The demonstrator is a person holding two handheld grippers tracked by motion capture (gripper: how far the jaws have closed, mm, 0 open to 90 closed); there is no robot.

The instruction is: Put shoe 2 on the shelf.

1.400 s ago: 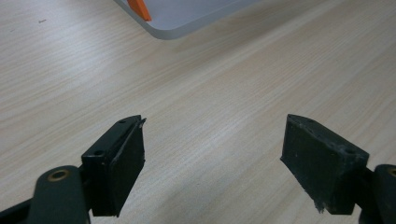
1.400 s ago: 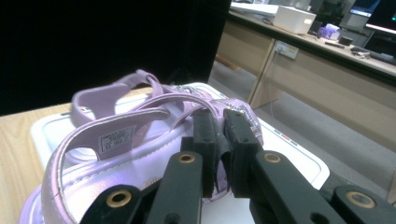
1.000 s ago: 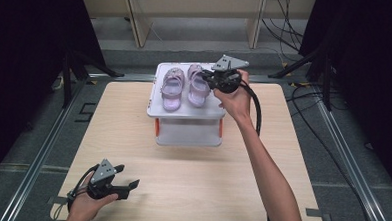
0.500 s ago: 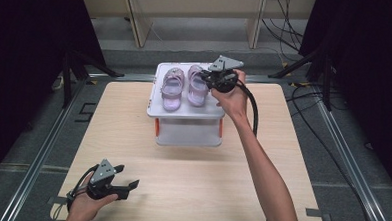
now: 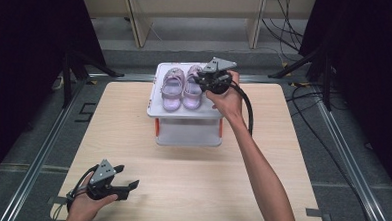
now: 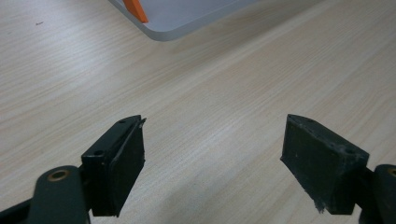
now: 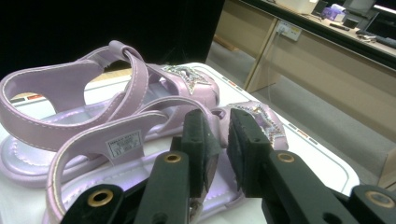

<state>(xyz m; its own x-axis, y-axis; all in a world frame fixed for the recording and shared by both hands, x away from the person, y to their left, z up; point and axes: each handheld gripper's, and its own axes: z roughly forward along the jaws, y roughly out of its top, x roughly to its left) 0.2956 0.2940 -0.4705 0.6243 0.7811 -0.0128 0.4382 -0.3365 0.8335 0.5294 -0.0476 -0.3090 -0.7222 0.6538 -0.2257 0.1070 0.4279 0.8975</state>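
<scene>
My right claw (image 7: 218, 140) sits at the nearer lilac sandal (image 7: 140, 154), jaws narrow and just easing apart — nothing pinched between them as far as I see. Both sandals stand paired on the white box lid (image 5: 156, 109) beneath it, the second sandal (image 5: 171, 87) just beyond. Placing looks done — backing off remains. My left claw (image 6: 212, 163) gapes wide over bare counter (image 6: 210, 84), empty.

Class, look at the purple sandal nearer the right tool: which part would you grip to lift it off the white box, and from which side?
Probably the ankle strap of the right sandal: it arches clear of the sole, thin enough for the jaws. Come from the heel side, where the right tool already is.
</scene>
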